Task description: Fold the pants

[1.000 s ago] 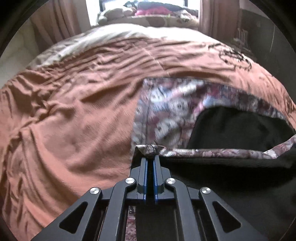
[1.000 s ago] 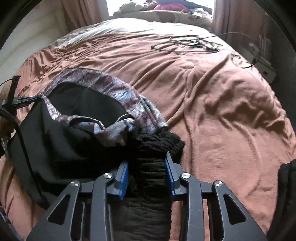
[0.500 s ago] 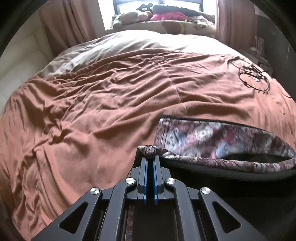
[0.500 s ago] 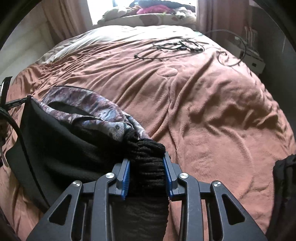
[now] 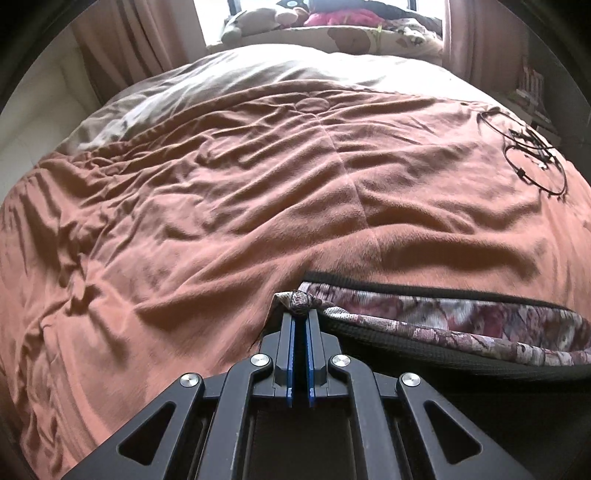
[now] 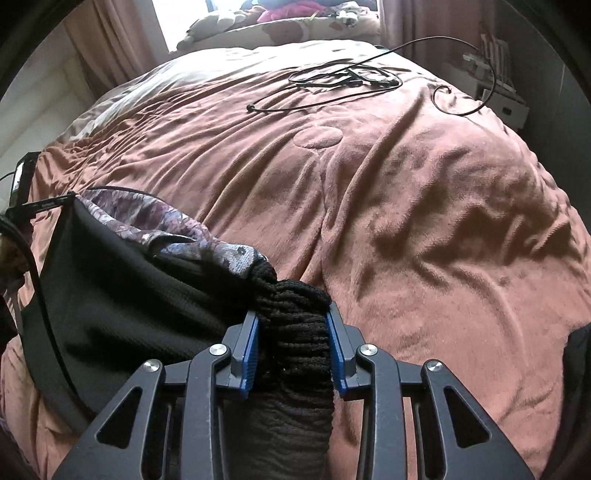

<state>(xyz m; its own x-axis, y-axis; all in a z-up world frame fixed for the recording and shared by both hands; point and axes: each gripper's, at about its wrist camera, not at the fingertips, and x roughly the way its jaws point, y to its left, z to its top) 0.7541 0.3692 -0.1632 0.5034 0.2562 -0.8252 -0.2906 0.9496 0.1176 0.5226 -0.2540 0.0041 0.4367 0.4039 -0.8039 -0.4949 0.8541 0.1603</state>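
Note:
The pants are black outside with a purple floral lining. My left gripper is shut on a bunched corner of their edge, and the fabric stretches off to the right above the bed. My right gripper is shut on a thick gathered black part of the pants, likely the waistband. In the right wrist view the pants hang to the left, with the floral lining showing along the top edge. The left gripper shows at the far left of that view, holding the other end.
A wrinkled rust-brown blanket covers the bed. Black cables lie on it at the far right side, also in the left wrist view. Pillows and stuffed items sit by the window. A dark item lies at the right edge.
Both grippers have lifted the pants and pulled them toward me. The opening between the layers has closed to a narrow strip, and more bare blanket shows beyond.

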